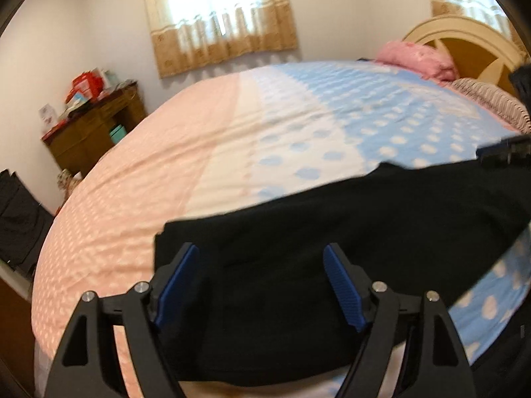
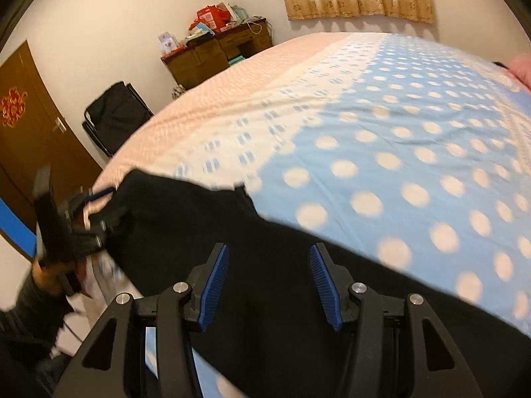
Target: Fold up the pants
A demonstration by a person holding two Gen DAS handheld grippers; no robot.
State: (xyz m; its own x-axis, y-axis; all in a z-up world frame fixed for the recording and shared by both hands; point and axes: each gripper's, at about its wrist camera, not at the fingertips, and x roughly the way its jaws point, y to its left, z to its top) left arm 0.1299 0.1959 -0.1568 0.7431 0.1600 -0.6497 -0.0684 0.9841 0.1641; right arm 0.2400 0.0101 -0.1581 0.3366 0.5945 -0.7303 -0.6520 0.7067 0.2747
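In the left wrist view I see, far left, a dark bag point(image 1: 16, 219) by the wall, then a wooden desk point(image 1: 89, 132) piled with red boxes point(image 1: 87, 83), all well off the bed. The bedspread point(image 1: 186, 172) runs pink on the left, cream in the middle, blue with pale dots on the right. The black pants point(image 1: 332, 232) lie across the near edge of the bed, spread wide and reaching toward the right rim. My left gripper point(image 1: 260, 282) sits over the pants' left end with its blue pads point(image 1: 176, 285) spread wide; cloth lies between and under them, nothing pinched. Further right, the right gripper point(image 1: 504, 152) shows at the frame edge, touching the far end of the pants. Behind it are a pink pillow point(image 1: 418, 56) and a cream-and-wood headboard point(image 1: 471, 43), with a curtained window point(image 1: 222, 20) on the back wall. In the right wrist view, left to right: a brown door point(image 2: 30, 132), then the left gripper point(image 2: 96, 212) against the pants' point(image 2: 265, 298) left end, blurred, so I cannot tell from here whether it grips. My right gripper point(image 2: 268, 282) hovers above the dark fabric, jaws released, blue pads point(image 2: 215, 285) apart. The dotted blue bedspread point(image 2: 398, 132) fills the right side.
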